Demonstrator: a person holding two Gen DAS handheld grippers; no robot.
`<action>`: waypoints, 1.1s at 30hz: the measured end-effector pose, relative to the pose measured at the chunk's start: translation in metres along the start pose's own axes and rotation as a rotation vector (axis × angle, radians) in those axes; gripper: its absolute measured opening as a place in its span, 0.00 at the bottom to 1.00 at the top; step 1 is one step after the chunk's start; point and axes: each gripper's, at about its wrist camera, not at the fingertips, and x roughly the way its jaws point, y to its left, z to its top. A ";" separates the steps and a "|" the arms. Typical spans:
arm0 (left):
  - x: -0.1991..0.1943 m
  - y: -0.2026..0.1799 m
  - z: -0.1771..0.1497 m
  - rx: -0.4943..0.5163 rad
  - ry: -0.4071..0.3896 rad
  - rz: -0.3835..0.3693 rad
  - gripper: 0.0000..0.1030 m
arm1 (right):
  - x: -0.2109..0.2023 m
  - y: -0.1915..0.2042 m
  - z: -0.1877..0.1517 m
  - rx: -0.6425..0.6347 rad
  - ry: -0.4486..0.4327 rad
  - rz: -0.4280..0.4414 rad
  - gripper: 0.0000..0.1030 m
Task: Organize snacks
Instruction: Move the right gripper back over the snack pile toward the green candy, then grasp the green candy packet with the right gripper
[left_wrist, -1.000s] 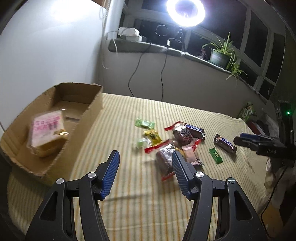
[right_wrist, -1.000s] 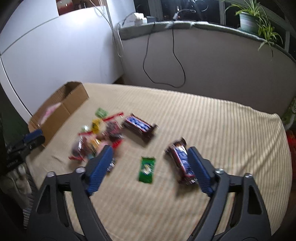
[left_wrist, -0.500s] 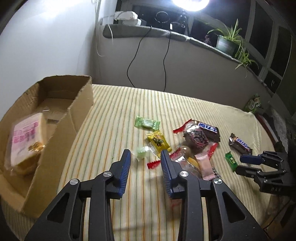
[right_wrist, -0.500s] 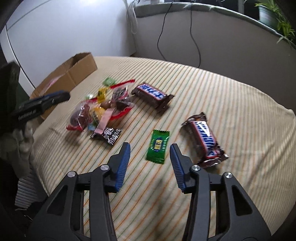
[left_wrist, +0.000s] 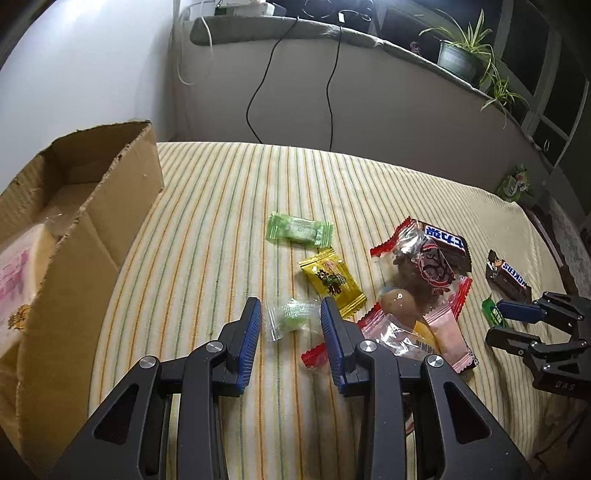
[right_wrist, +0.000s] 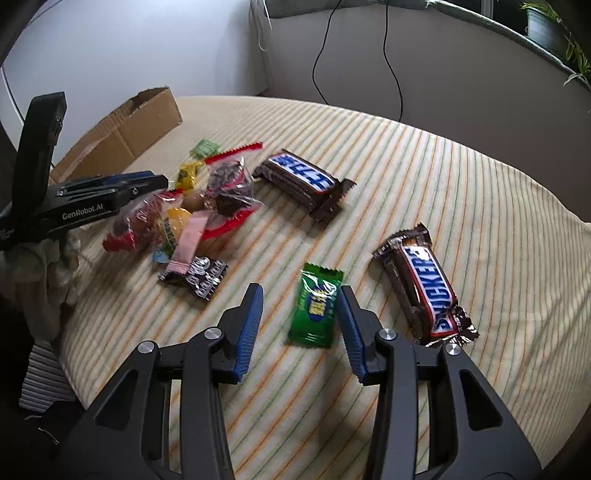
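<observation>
nearest, the left gripper (left_wrist: 291, 323) stands narrowed around a small clear-wrapped green candy (left_wrist: 291, 318) on the striped bedspread (left_wrist: 221, 229); its jaws have just been closing, and the pads flank the wrapper without visibly pressing it. the right gripper (right_wrist: 300, 314), also narrowed after just closing in, has a green packet (right_wrist: 317, 305) between its jaws, the right pad at the packet's edge, no pinch that i can tell. neither sweet is lifted yet.

beyond them, the mid-bed heap of red-edged bags (right_wrist: 207, 210) is unsorted, as are a yellow candy (left_wrist: 330, 282), a pale green candy (left_wrist: 300, 230) and two snickers bars (right_wrist: 424, 284) toward the right side.

farthest, at the bedspread's left edge, the cardboard box (left_wrist: 92, 225) holds only one pink-printed packet (left_wrist: 18, 280). by my reckoning the job is barely begun.
</observation>
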 end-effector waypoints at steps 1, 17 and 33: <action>0.001 0.000 -0.001 0.004 0.001 0.000 0.31 | 0.000 0.000 -0.001 -0.008 -0.003 -0.002 0.42; -0.003 -0.003 -0.003 0.012 -0.021 0.002 0.19 | -0.004 0.010 -0.001 -0.062 0.005 -0.032 0.23; -0.048 0.006 -0.008 -0.033 -0.126 -0.001 0.19 | -0.030 0.011 0.000 -0.037 -0.036 -0.026 0.22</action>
